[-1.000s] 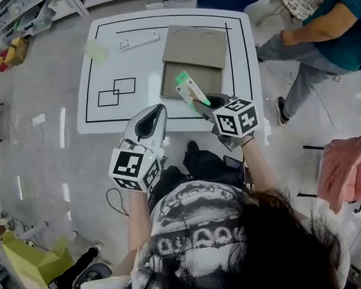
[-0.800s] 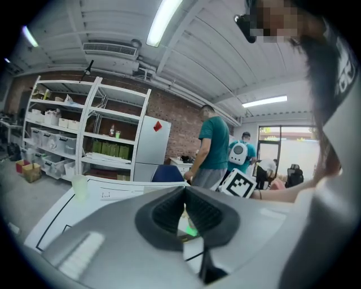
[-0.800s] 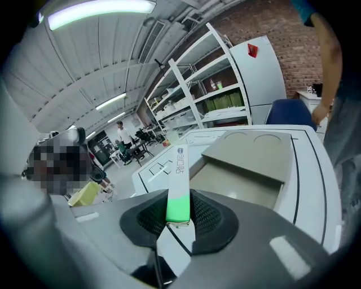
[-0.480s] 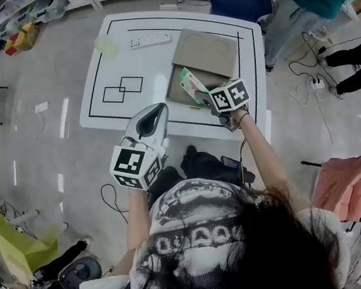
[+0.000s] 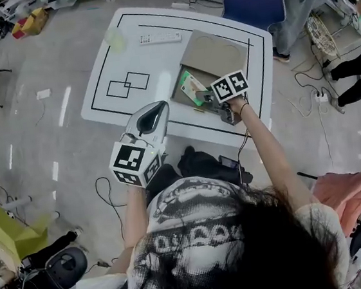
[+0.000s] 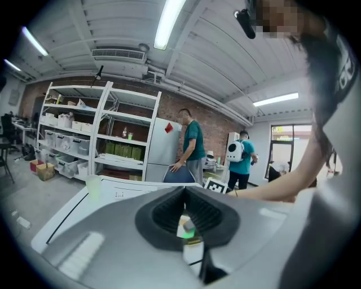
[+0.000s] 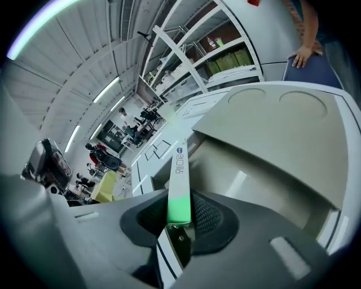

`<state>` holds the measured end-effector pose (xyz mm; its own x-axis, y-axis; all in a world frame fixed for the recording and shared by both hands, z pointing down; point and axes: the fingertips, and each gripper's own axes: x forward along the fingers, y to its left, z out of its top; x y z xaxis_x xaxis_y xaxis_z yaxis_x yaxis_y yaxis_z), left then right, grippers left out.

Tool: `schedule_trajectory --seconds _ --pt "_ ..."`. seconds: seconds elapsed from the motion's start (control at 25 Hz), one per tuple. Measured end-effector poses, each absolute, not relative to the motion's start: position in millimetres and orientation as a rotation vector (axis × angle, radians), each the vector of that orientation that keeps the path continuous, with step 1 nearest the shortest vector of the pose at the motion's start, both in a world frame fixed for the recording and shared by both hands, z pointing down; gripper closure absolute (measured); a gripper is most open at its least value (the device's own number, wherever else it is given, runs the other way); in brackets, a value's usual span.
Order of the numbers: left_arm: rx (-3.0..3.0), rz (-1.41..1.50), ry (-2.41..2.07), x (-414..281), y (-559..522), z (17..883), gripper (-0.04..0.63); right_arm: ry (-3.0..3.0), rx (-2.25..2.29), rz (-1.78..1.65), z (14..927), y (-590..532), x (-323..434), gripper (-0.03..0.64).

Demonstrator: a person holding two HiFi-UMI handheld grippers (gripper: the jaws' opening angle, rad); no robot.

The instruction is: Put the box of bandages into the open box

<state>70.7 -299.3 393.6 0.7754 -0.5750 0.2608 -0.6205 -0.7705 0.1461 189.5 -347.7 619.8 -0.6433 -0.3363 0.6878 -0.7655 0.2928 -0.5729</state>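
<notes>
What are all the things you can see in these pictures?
Table: one, white with black lines, middle of the floor.
Open box: one, brown cardboard, on the table's right part.
Bandage box: one, white and green, at the open box's mouth.
Remote: one, white, far side of the table.
Cup: one, pale green, table's far left corner.
Chair: one, blue, beyond the table.
Cloth: one, pink, far right.
Left gripper: one, grey, jaws together, empty, by the table's near edge.
Right gripper: one, grey, jaws shut on the bandage box.
</notes>
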Motion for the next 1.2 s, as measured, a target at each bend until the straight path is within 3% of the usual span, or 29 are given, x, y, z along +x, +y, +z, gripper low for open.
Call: schedule_trajectory --seconds 0.4,0.72,1.2 --pt "2.722 0.307 -0.958 66.7 -306.6 398.6 0.595 -2.119 0.967 1.314 629.8 -349.2 188.3 0.518" --pt "2.728 0.314 -0.93 69.4 -307.3 403.1 0.595 -2.065 1.027 1.154 633.7 -345.0 199.8 0.42" --pt "2.731 0.315 -0.921 63.5 -308.2 401.8 0.595 -2.084 1.178 1.115 609.1 -342.6 212.9 0.403"
